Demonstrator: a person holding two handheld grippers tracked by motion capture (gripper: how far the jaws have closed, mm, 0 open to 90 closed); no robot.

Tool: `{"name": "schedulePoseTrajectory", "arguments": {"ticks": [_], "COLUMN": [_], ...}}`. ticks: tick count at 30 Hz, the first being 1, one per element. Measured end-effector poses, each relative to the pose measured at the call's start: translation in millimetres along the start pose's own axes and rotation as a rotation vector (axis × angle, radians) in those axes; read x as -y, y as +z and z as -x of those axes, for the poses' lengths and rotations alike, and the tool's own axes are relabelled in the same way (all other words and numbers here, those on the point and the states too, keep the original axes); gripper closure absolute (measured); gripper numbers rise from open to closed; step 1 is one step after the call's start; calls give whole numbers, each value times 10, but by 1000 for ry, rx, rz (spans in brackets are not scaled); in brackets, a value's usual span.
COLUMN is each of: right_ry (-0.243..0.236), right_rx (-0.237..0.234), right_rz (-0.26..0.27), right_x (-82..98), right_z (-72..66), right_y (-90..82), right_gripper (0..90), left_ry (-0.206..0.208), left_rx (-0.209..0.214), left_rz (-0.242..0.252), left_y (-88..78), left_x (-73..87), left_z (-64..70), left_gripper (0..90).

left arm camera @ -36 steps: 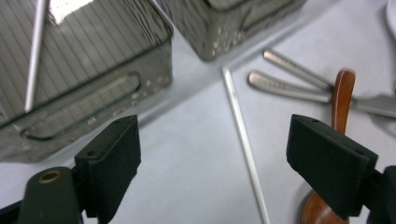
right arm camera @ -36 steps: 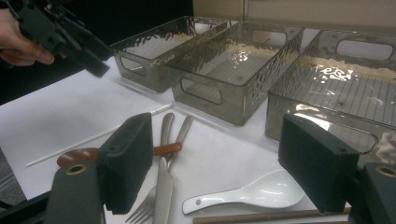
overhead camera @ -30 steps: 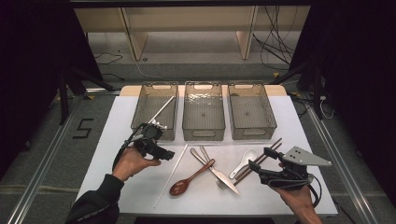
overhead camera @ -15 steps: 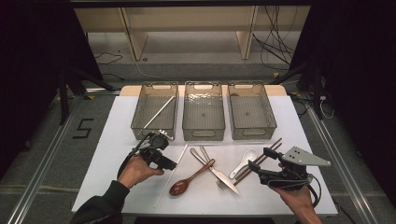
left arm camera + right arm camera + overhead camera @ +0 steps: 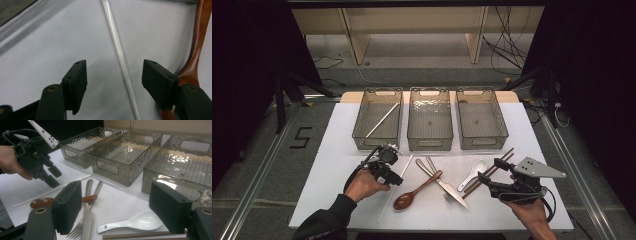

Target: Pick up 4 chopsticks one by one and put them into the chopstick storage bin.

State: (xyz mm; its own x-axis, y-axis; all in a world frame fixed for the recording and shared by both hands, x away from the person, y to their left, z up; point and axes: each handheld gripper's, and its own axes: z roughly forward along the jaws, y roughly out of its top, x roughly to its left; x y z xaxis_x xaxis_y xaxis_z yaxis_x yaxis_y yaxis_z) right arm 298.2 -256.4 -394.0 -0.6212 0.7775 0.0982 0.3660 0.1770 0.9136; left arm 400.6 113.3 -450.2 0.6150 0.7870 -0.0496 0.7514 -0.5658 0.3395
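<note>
A white chopstick (image 5: 396, 186) lies on the white table between the left bin and a wooden spoon (image 5: 417, 190). My left gripper (image 5: 396, 177) is low over it. In the left gripper view the chopstick (image 5: 120, 52) runs between the jaws, nearer the right one. The left gripper (image 5: 115, 75) is open; its jaws have just been closing and the pads are still apart from the stick. The wooden spoon (image 5: 197, 50) lies just outside the right jaw. A second white chopstick (image 5: 382, 120) lies in the left bin (image 5: 358, 125). My right gripper (image 5: 490, 170) hovers open near a white ceramic spoon (image 5: 472, 174).
Three clear bins stand in a row; the middle bin (image 5: 430, 145) and right bin (image 5: 499, 125) hold nothing. A knife (image 5: 86, 220), a fork (image 5: 77, 230), the ceramic spoon (image 5: 135, 222) and brown chopsticks (image 5: 497, 162) lie between my two hands.
My left gripper has come down from the front of the left bin to just above the table, over the white chopstick, and its jaws stand narrower. The right gripper has stayed put.
</note>
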Motion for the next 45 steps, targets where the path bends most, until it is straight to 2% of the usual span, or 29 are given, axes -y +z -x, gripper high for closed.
{"name": "schedulePoseTrajectory", "arguments": {"ticks": [8,14,18,27,37,45], "right_ry": [2,-1,1,-2,-7,-4], "right_rx": [0,-3,-1,0,3,5], "right_rz": [1,-2,-1,-1,-3,1], "right_x": [-2,0,-1,-3,-4,-2], "right_z": [0,-8,-2,-4,-10,-10], "right_y": [1,10,5,1,-5,-15], "right_gripper": [275,275,275,277,279,281], "left_ry": [10,45,52,53,35,-6], "left_rx": [-18,-18,-32,-16,1,24], "left_rz": [-1,-10,-24,-25,-29,-47], "left_y": [54,106,146,150,139,125], "left_x": [-13,-28,-24,-19,-18,-25], "left_z": [17,64,76,43,-59,-133], "left_gripper": [423,482,526,578,759,804]}}
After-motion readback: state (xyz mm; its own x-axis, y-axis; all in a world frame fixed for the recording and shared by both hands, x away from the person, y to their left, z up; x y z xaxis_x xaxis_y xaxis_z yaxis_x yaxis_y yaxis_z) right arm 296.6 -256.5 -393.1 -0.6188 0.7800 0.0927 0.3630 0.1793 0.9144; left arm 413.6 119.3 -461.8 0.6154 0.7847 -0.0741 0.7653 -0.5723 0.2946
